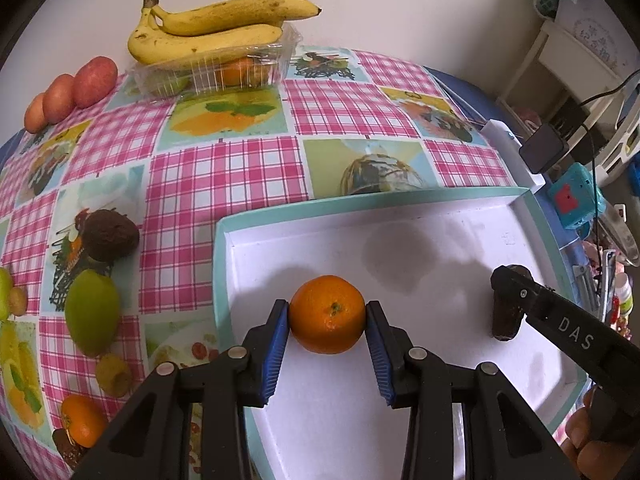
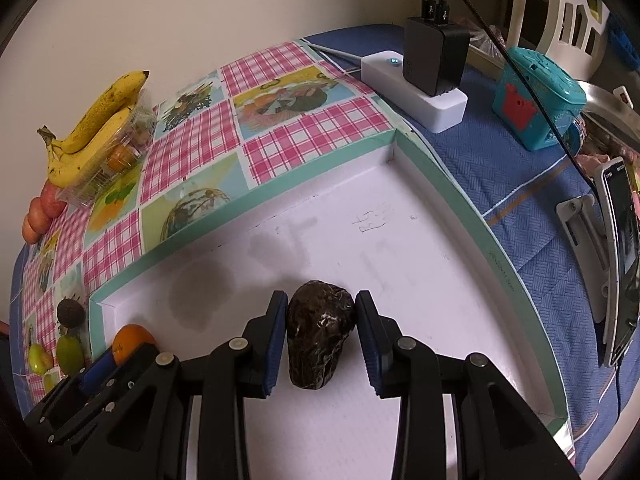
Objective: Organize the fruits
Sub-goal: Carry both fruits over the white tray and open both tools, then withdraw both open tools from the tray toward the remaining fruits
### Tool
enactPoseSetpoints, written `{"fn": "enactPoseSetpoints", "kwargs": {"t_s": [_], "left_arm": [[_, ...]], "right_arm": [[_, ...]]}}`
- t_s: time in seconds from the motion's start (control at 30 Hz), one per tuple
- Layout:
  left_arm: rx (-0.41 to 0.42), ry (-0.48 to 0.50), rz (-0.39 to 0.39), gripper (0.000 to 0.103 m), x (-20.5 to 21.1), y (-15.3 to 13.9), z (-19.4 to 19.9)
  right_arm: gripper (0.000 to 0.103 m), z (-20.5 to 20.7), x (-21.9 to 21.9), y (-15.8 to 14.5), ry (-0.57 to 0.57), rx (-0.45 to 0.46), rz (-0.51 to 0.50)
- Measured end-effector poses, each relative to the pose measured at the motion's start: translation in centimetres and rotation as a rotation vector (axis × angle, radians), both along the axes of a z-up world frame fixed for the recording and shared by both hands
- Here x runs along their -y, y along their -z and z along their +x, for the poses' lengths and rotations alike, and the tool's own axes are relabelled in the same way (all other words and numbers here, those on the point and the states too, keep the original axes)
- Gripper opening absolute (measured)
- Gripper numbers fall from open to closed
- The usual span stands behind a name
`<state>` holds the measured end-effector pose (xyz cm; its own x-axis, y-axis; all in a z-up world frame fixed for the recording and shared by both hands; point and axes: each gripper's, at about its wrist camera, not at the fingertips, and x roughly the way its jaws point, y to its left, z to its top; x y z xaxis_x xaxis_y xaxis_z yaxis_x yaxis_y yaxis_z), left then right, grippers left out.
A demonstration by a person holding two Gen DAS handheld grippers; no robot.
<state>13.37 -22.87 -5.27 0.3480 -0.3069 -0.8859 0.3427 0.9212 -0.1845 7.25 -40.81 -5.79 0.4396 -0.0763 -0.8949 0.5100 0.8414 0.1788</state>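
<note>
An orange (image 1: 327,314) rests on the floor of the white tray with a teal rim (image 1: 222,264), near its left wall. My left gripper (image 1: 327,309) is shut on it, blue pads (image 1: 280,332) pressed against both sides. Toward the tray's right side, a dark wrinkled avocado (image 2: 322,336) touches the floor, and my right gripper (image 2: 321,299) is shut on it. The left wrist view shows that avocado (image 1: 505,316) under the right gripper (image 1: 520,292). In the right wrist view the orange (image 2: 132,340) peeks out beside the left gripper (image 2: 116,356).
Left of the tray on the checked cloth lie another avocado (image 1: 110,236), a green fruit (image 1: 93,312), small yellow fruits (image 1: 114,374) and an orange fruit (image 1: 82,420). At the back are bananas (image 1: 208,32) on a clear container (image 1: 224,70) and apples (image 1: 76,88). A power strip (image 2: 416,92) sits beyond the tray.
</note>
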Motion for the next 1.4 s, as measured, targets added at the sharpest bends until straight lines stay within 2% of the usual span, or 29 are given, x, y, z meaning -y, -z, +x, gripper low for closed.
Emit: {"fn": "enactPoseSetpoints", "kwargs": {"t_s": [0.37,0.43,0.57,0.7,0.73,0.8,0.97,1.0,1.03,1.07,1.17,1.23,1.3,1.37,1.4], "left_arm": [[-0.01,0.013,0.008,0.042,-0.5,-0.8,-0.7],[0.0,0.012,0.01,0.042,-0.9,-1.5,-1.1],[0.025,0.001,0.012,0.043,-2.1,-2.9,-1.8],[0.054,-0.026,0.01,0.044,-4.2,-4.5,-2.6],[0.061,-0.036,0.014,0.047,-4.8,-4.7,-2.8],[0.073,-0.067,0.029,0.061,-6.2,-4.9,-3.1],[0.078,-0.167,0.082,0.073,-10.8,-4.8,-3.8],[0.08,-0.19,0.092,0.076,-11.7,-4.9,-3.8],[0.082,-0.218,0.103,0.082,-12.8,-5.0,-3.9],[0.081,-0.241,0.111,0.086,-13.8,-5.0,-4.1],[0.065,-0.302,0.123,0.088,-16.6,-4.8,-4.4],[0.039,-0.335,0.126,0.095,-18.2,-4.4,-4.9],[0.026,-0.354,0.119,0.097,-19.2,-4.3,-5.4],[0.026,-0.374,0.111,0.097,-20.4,-4.4,-5.8],[0.032,-0.385,0.108,0.1,-20.9,-4.5,-5.9]], "right_arm": [[0.038,-0.8,0.3,-0.6,0.019,0.0,-0.002],[0.046,-1.1,0.1,-1.0,0.013,0.003,-0.01],[0.051,-2.0,-0.7,-1.8,0.004,0.016,-0.024],[0.062,-3.0,-1.8,-2.3,-0.018,0.023,-0.029],[0.064,-3.2,-2.2,-2.3,-0.027,0.021,-0.035],[0.072,-3.6,-2.9,-2.5,-0.044,0.019,-0.049],[0.073,-4.9,-4.8,-2.9,-0.09,0.038,-0.051],[0.078,-5.1,-5.3,-3.0,-0.097,0.047,-0.045],[0.091,-5.5,-5.7,-3.1,-0.104,0.062,-0.04],[0.095,-5.8,-6.2,-3.2,-0.109,0.074,-0.037],[0.095,-6.4,-7.6,-3.2,-0.129,0.072,-0.039],[0.095,-6.7,-8.7,-3.3,-0.147,0.067,-0.053],[0.095,-7.1,-9.6,-3.5,-0.163,0.066,-0.068],[0.095,-7.5,-10.8,-3.7,-0.183,0.075,-0.078],[0.095,-7.6,-11.3,-3.8,-0.194,0.08,-0.079]]}}
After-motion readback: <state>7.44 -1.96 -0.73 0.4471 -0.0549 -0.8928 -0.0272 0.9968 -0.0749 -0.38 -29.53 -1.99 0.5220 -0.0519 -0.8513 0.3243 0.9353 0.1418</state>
